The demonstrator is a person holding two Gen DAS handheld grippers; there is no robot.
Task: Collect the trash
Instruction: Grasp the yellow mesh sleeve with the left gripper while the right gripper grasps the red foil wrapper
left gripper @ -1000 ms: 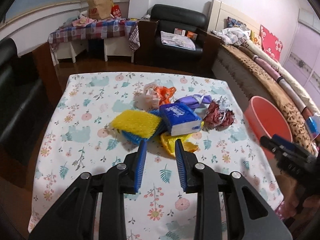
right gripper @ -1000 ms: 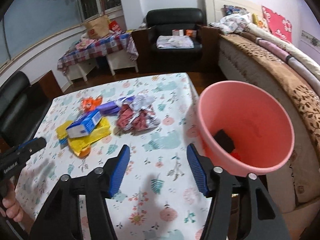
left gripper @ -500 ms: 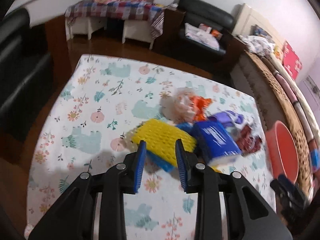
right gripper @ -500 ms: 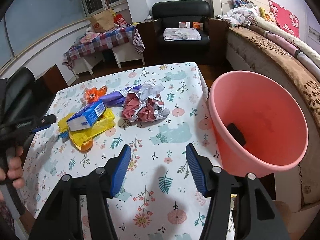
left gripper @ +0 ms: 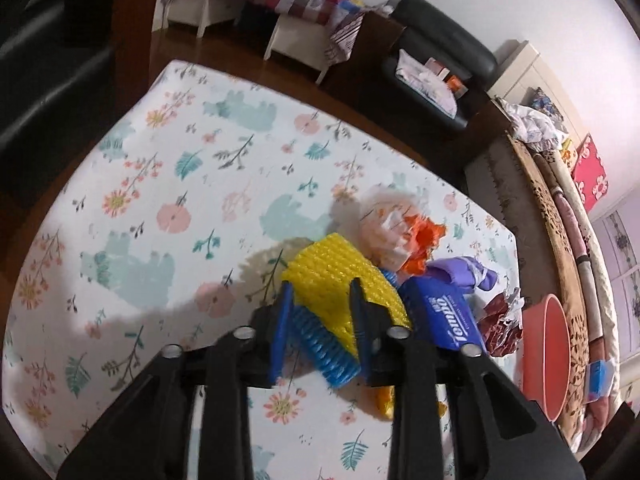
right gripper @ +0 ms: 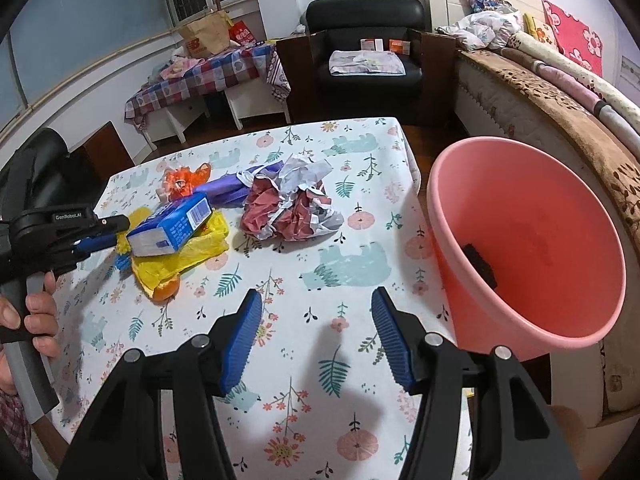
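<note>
The left wrist view alone shows the left gripper (left gripper: 320, 296) from behind, its jaws parted and straddling ribbed yellow foam (left gripper: 340, 280) over blue foam (left gripper: 328, 344) in the trash heap on the floral table (left gripper: 160, 200); whether they touch it I cannot tell. The right wrist view alone shows inside the smooth pink bucket (right gripper: 532, 248), beside the table: one dark block (right gripper: 480, 266). The right gripper (right gripper: 316, 320) hangs released, wide, empty, near crumpled red-white paper (right gripper: 292, 208) and a blue tissue pack (right gripper: 172, 228).

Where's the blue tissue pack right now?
The blue tissue pack lies on the yellow bag, left in the right wrist view, beside the crumpled red paper.
</note>
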